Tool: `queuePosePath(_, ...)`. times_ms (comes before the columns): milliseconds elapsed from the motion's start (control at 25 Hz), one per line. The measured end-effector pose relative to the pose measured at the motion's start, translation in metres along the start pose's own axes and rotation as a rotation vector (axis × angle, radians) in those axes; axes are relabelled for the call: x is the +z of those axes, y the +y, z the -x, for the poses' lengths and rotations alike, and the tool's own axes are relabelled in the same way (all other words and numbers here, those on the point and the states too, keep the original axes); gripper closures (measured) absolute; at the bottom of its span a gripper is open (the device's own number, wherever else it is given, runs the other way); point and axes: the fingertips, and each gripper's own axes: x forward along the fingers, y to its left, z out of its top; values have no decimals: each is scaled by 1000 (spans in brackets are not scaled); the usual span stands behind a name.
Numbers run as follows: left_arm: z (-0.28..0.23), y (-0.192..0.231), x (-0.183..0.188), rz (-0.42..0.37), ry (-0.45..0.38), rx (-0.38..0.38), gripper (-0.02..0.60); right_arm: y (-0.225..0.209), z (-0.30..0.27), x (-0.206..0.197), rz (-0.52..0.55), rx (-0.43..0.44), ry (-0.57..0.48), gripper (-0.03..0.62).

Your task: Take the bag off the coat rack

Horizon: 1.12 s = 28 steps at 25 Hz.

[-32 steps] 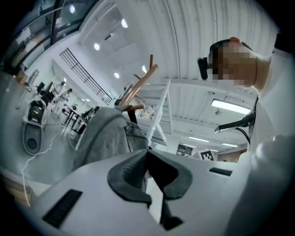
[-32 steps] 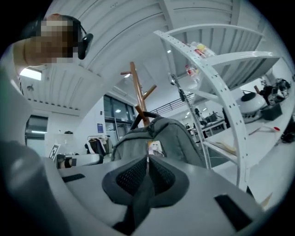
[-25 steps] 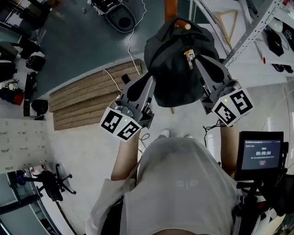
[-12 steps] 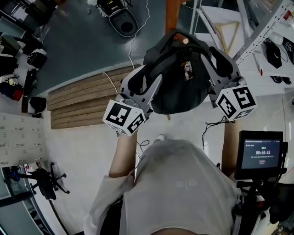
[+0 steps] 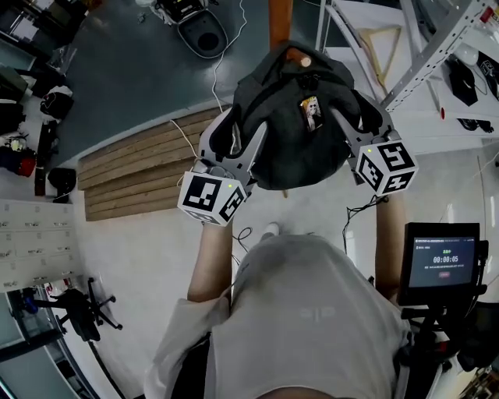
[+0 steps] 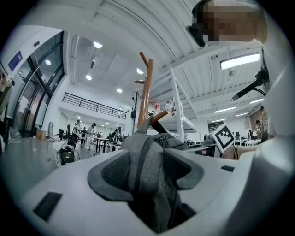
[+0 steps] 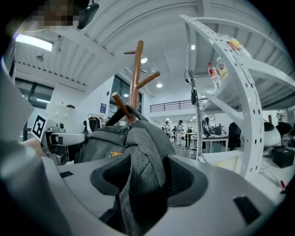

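A dark grey bag [image 5: 288, 132] hangs by its top loop on a peg [image 5: 300, 60] of the wooden coat rack [image 5: 279, 19]. My left gripper [image 5: 238, 132] is at the bag's left side and my right gripper [image 5: 360, 117] at its right side. Both sets of jaws are opening. In the left gripper view a fold of the grey bag [image 6: 147, 152] runs between the spread jaws of the left gripper [image 6: 147, 177], with the rack [image 6: 145, 92] behind. In the right gripper view, bag fabric [image 7: 138, 147] lies likewise in the right gripper [image 7: 143, 179], below the rack [image 7: 135, 78].
White metal shelving [image 5: 421, 62] stands close on the right, just beyond my right gripper. Wooden planks [image 5: 132, 167] lie on the floor at left. A small screen on a stand [image 5: 440, 261] is at lower right. An office chair [image 5: 78, 308] sits at lower left.
Both grippers have slid up along the bag's sides toward the rack. Their jaws have gone from shut to spread wide, with bag fabric now between them.
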Motion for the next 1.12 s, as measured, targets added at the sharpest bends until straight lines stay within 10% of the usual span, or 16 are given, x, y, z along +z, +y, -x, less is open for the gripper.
queuePosePath(1120,-4,1,-31,196,-40,5,433,-7,-1,-18,-124,-91,-39,459)
